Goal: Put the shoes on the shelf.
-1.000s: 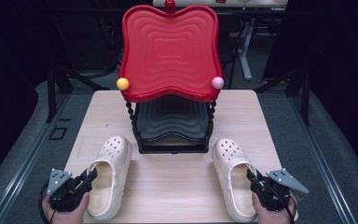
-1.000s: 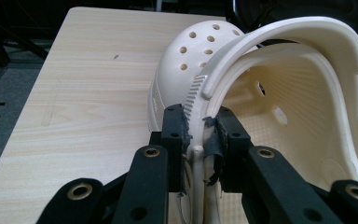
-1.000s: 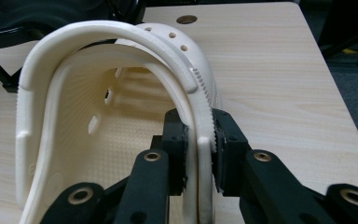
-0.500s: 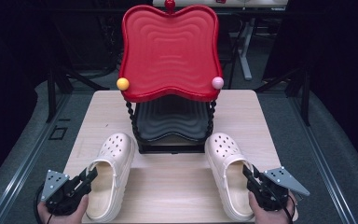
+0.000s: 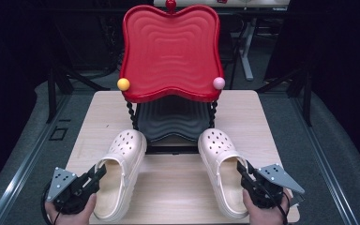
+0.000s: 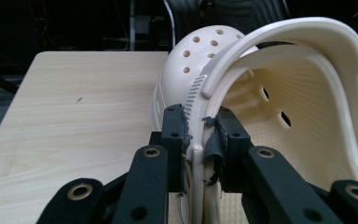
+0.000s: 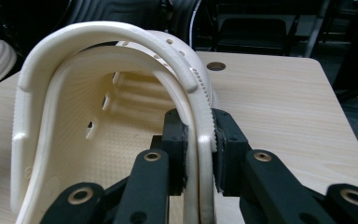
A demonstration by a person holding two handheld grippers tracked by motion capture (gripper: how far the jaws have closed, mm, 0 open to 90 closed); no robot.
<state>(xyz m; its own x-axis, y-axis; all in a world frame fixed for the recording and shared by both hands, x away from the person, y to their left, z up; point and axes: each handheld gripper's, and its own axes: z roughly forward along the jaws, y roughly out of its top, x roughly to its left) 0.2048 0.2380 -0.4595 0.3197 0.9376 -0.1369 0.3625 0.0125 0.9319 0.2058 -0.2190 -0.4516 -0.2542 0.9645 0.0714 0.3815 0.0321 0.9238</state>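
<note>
Two cream clogs with holes in their toes lie toe-forward on the wooden table (image 5: 178, 183). The left clog (image 5: 120, 168) is pinched at its outer side wall by my left gripper (image 5: 98, 171), which is shut on it; the pads clamp the wall and heel strap of this left clog (image 6: 279, 116) in the left gripper view, around my left gripper (image 6: 198, 135). My right gripper (image 5: 240, 169) is shut on the outer wall of the right clog (image 5: 222, 164). The right gripper view shows my right gripper (image 7: 199, 135) squeezing the rim of that right clog (image 7: 98, 121).
A two-tier rack stands at the table's middle back, with a red wavy tray (image 5: 169, 51) on top and a black wavy tray (image 5: 171, 119) below, just ahead of both toes. Yellow (image 5: 123, 84) and pink (image 5: 219, 83) balls cap its front corners. Dark floor surrounds the table.
Both clogs have been carried forward toward the rack and lifted a little, along with both grippers. Their toes now reach the black tray's front edge.
</note>
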